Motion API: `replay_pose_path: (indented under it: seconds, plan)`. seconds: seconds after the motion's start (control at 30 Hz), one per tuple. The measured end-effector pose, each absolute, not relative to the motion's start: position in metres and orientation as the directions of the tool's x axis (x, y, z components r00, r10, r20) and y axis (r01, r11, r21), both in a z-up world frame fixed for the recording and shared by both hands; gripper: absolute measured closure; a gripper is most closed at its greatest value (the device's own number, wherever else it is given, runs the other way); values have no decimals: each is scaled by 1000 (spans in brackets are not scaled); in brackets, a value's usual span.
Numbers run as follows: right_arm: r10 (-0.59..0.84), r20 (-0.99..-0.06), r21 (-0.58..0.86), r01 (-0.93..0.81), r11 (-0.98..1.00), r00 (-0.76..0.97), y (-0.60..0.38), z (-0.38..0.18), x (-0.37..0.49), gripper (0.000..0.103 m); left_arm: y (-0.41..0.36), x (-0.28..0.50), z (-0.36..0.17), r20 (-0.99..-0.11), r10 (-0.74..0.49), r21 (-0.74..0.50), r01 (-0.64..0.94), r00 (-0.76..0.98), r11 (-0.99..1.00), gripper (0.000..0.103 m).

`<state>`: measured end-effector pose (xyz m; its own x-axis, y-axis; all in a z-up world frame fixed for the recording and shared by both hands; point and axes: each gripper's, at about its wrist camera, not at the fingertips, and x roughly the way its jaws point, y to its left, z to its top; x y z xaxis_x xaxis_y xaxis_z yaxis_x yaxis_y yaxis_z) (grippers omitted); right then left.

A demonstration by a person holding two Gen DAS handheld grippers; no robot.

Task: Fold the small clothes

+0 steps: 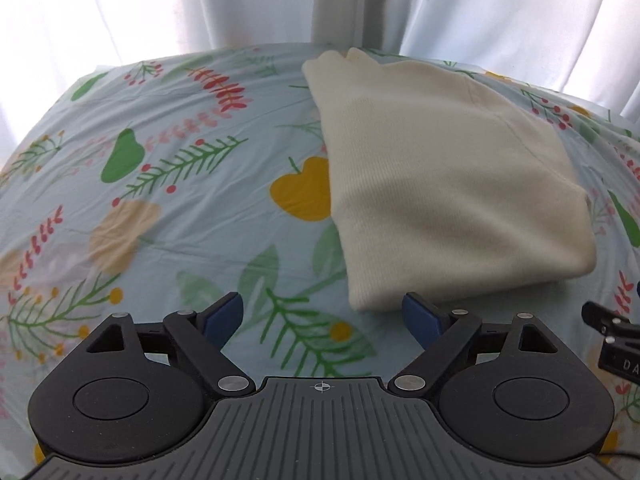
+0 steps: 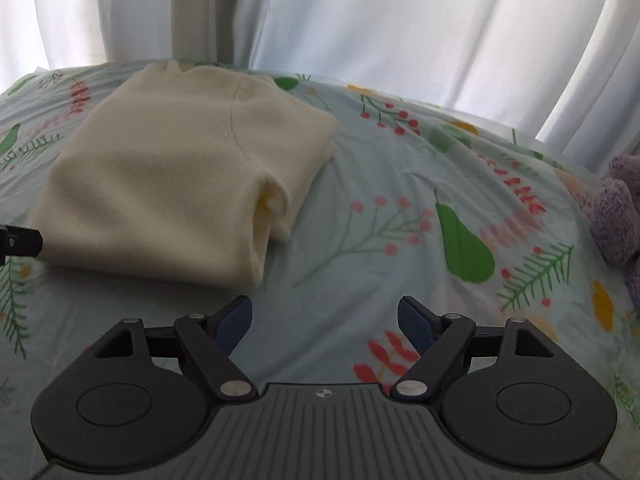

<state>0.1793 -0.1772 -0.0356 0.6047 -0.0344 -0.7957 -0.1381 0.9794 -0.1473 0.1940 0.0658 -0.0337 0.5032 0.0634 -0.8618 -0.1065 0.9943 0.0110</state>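
Your left hand-held gripper [image 1: 323, 318] hangs over the bed with its blue-padded fingers [image 1: 224, 316] spread wide and nothing between them; only the flowered bedsheet [image 1: 168, 208] shows in the gap. Just ahead of it and off to its right lies the cream sweater [image 1: 440, 184], folded into a thick rectangle, its near folded edge close beside the tip of the right-side finger, though you cannot tell whether the two touch. At the far right edge of that view a black piece of your other tool pokes in. Your right hand-held gripper [image 2: 325, 316] is likewise wide open and holds nothing, with bare sheet between its fingers [image 2: 236, 320]. From this side the sweater [image 2: 168, 168] sits ahead and to the left, its near corner just beyond the left-side finger, and its layered folds show along the edge facing this gripper. Farther right, well apart from the sweater, a fuzzy purple thing [image 2: 618, 216] rests at the edge of the sheet [image 2: 380, 240]; it is cut off by the frame, so you cannot tell what it is. Beyond the bed, pale curtains [image 2: 380, 20] hang across the whole background, lit from behind.
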Motion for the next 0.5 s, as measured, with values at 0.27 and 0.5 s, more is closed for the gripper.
replay_pose_path:
  seconds: [0.27, 0.5]
  plan:
    - [131, -867, 24, -222, 975, 482, -182, -34, 113, 10, 55, 139, -40, -904, 16, -28, -95, 428, 995, 10]
    - [139, -870, 60, -177, 982, 474, -177, -14, 109, 4, 55, 122, -35, -911, 6, -42, -106, 412, 993, 10]
